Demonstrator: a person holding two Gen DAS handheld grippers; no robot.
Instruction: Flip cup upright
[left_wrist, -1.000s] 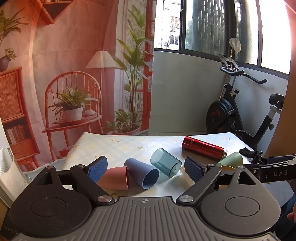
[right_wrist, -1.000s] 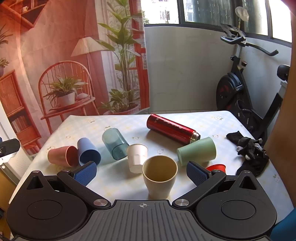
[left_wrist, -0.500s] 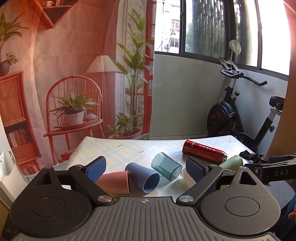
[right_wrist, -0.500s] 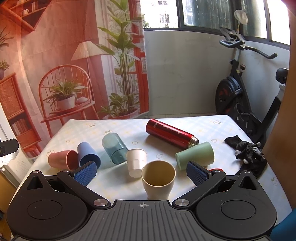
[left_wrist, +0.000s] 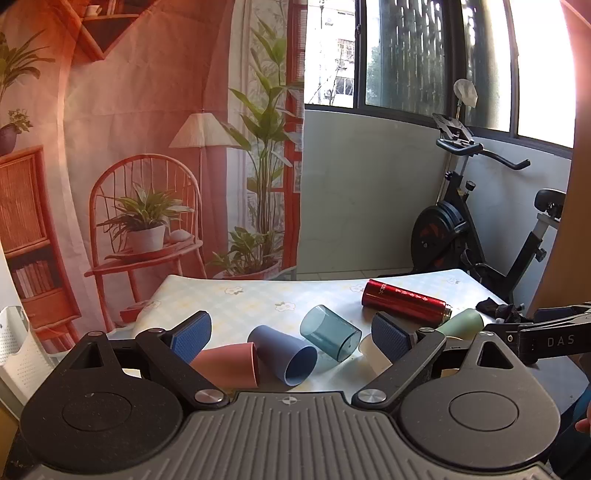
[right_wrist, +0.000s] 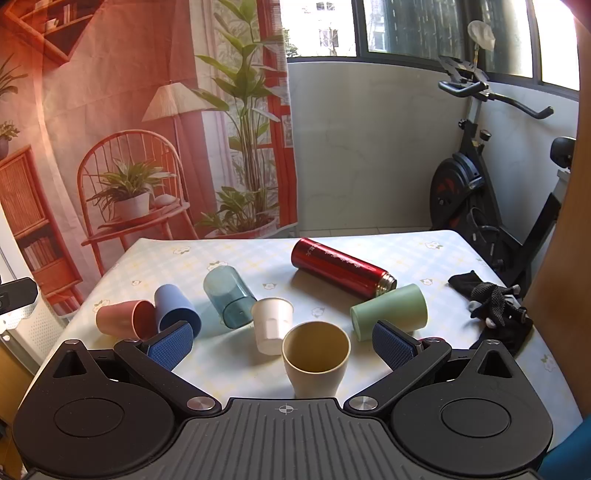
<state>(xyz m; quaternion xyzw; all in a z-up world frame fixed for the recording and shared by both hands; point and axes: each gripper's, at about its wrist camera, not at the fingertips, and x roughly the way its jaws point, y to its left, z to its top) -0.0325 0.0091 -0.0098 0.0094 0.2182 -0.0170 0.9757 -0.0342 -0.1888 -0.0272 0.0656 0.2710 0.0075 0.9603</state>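
Currently both grippers hover over the near edge of the tabletop (right_wrist: 436, 254), fingers spread wide, nothing between them and nothing touched.

Right gripper (right_wrist: 282, 341): the beige cup (right_wrist: 316, 358) stands upright, mouth up, just ahead of the fingers and roughly midway between them. The white cup (right_wrist: 271, 325) also stands upright, just beyond it and slightly toward the left finger. Neither appears to need flipping.

Cups lying on their sides:
- green cup (right_wrist: 389, 310), just beyond the right finger (right_wrist: 391, 349); long axis across the view, base end toward the gap between the fingers.
- teal cup (right_wrist: 229, 297), ahead and left; axis runs obliquely, mouth nearer the gripper.
- blue cup (right_wrist: 177, 310) and pink cup (right_wrist: 123, 317), touching, beyond the left finger.

Left gripper (left_wrist: 291, 336): the pink cup (left_wrist: 229, 363) and blue cup (left_wrist: 282, 354) lie close ahead, inside the finger span; blue mouth faces the camera, teal cup (left_wrist: 330, 332) just beyond.

Judgement: which cup is next cannot be told. The right gripper is nearer the green cup; the left is nearer the pink, blue and teal ones. A red flask (right_wrist: 341, 267) lies just behind the green cup.
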